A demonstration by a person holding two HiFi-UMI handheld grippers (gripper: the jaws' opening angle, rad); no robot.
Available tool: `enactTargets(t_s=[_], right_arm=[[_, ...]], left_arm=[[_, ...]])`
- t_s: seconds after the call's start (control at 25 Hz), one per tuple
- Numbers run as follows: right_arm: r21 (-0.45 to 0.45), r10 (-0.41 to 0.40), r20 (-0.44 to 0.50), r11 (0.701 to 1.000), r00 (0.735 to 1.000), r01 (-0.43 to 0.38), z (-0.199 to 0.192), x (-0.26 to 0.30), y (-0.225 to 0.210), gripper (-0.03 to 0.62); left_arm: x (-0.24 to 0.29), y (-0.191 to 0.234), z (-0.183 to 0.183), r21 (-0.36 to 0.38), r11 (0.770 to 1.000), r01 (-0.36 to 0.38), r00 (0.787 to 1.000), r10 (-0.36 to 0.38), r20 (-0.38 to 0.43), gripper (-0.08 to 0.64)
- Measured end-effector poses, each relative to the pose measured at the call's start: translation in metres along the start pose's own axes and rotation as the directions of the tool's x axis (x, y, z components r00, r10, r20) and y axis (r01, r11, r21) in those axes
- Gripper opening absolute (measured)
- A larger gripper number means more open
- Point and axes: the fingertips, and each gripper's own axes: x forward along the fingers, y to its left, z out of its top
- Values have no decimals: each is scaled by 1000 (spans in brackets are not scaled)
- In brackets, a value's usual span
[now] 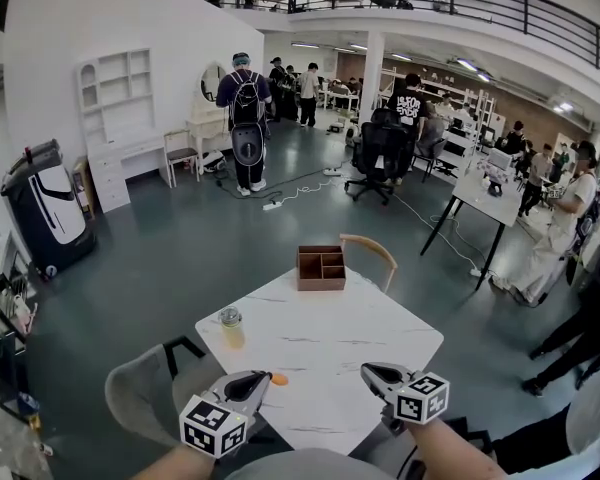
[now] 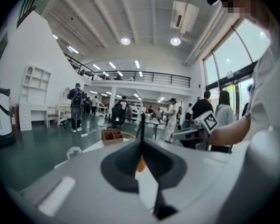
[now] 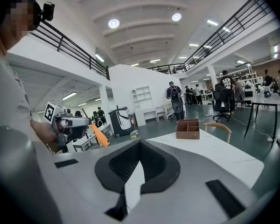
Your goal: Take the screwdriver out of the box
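An orange-handled screwdriver (image 1: 278,378) is clamped in my left gripper (image 1: 263,379), low over the near edge of the white table (image 1: 340,338). In the left gripper view the orange handle (image 2: 140,164) sits between the shut jaws and the dark shaft (image 2: 142,125) sticks up past them. The right gripper view shows that same gripper (image 3: 67,125) holding the orange handle (image 3: 99,135). The brown wooden box (image 1: 321,267) with open compartments stands at the table's far edge, well away from both grippers. My right gripper (image 1: 368,370) is shut and holds nothing.
A small jar (image 1: 231,326) with a pale lid stands near the table's left edge. A wooden chair (image 1: 372,249) is behind the box and a grey chair (image 1: 140,393) at the near left. People, desks and office chairs fill the hall beyond.
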Motion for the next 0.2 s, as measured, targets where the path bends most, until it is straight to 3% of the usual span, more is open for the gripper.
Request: enactTargets(t_s=[0.2], right_arm=[[-7, 5, -2, 1000, 1000, -5, 1, 1, 0, 6]], left_arm=[[0, 1, 1, 2, 1000, -1, 1000, 1, -1, 17]])
